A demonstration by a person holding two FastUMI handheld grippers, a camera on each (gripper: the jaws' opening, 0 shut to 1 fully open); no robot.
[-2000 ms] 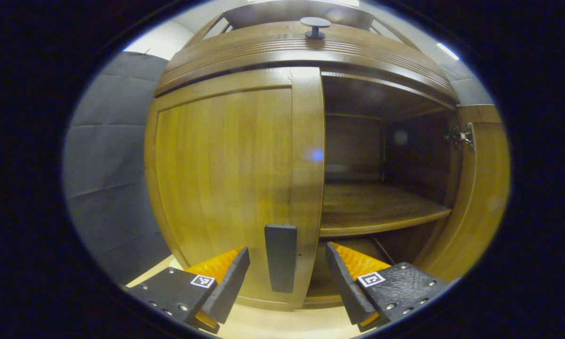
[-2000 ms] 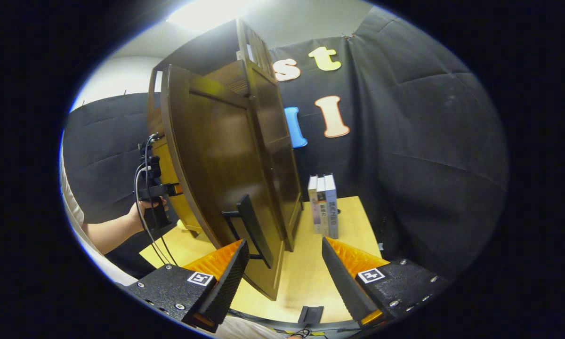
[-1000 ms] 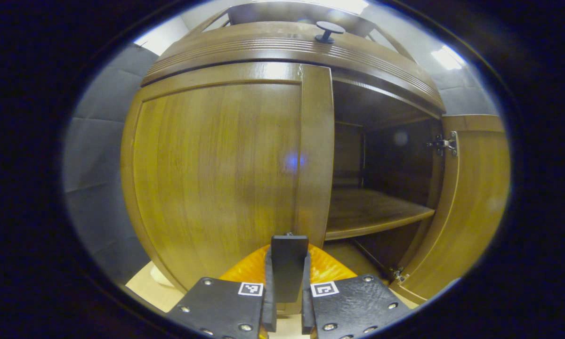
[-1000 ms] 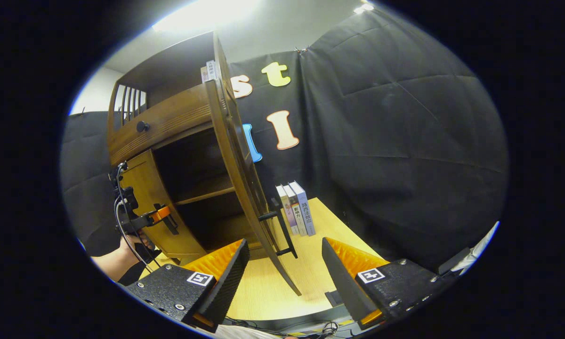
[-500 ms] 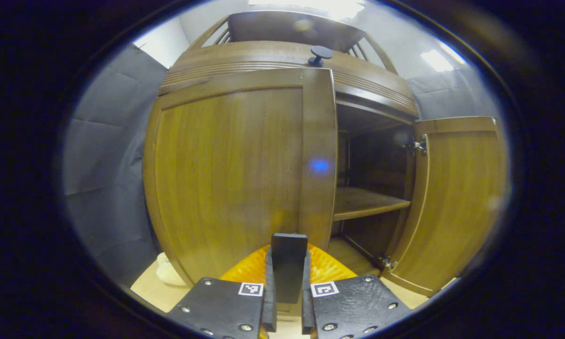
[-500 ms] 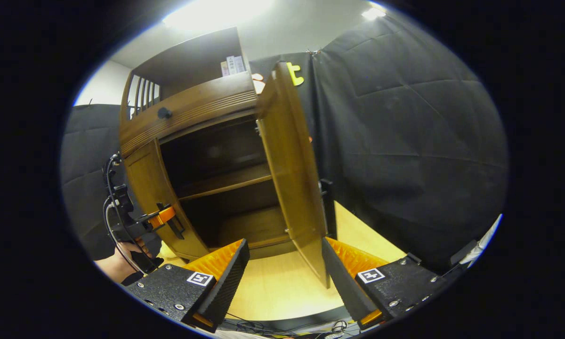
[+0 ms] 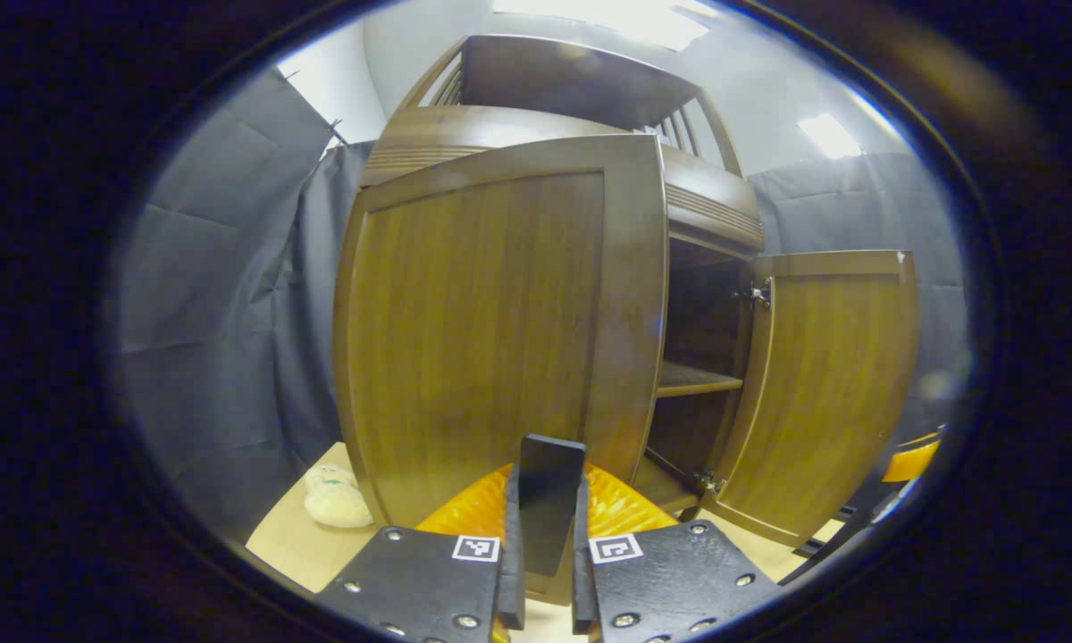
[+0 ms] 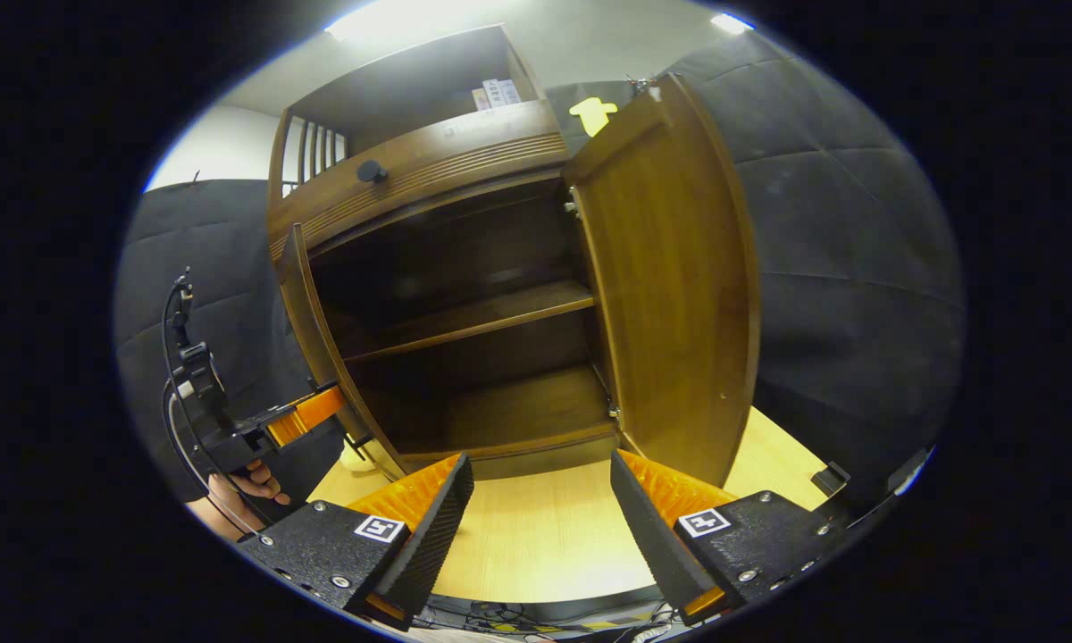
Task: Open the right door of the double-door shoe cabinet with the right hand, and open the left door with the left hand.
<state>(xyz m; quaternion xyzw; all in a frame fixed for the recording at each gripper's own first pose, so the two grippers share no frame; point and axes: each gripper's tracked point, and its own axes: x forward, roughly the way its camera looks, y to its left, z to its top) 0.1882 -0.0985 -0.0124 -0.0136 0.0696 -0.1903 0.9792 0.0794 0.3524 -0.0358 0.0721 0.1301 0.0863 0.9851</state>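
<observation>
Swung outward since a second ago: left door (image 7: 491, 330), now well off the cabinet (image 8: 429, 170) front, pulled by its handle (image 7: 547, 505). Left hand-held gripper (image 7: 545, 554) clamped on that handle. Right hand-held gripper (image 8: 536, 500) fingers apart, holding nothing. Right door (image 8: 670, 295) fully open. Doors: rigid wood, hinged, likely light; hold by the handle. Nearby: pale soft toy (image 7: 335, 500) on counter (image 8: 536, 536), beside the door's swing.
</observation>
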